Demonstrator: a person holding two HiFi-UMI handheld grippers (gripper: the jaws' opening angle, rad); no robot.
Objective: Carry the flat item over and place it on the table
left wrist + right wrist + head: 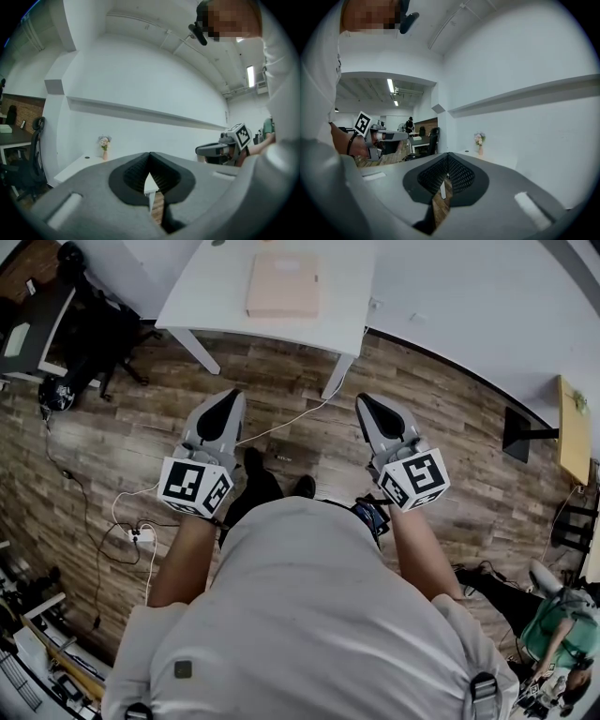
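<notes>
The flat item, a pale pink square slab (281,285), lies on the white table (206,296) ahead of me. Both grippers hover side by side over the wooden floor, short of the table's near edge and pointing toward it. My left gripper (228,399) is shut with nothing in it; its jaws meet at the tips in its own view (150,155). My right gripper (365,402) is likewise shut and empty (448,156). Each gripper shows in the other's view: the right gripper (220,149) and the left gripper (386,137).
A small vase of flowers (104,149) (479,142) stands on the white table by the wall. A black office chair (94,324) and a dark desk sit to the left. White cables (141,521) trail over the floor. A person in green (562,634) sits at the lower right.
</notes>
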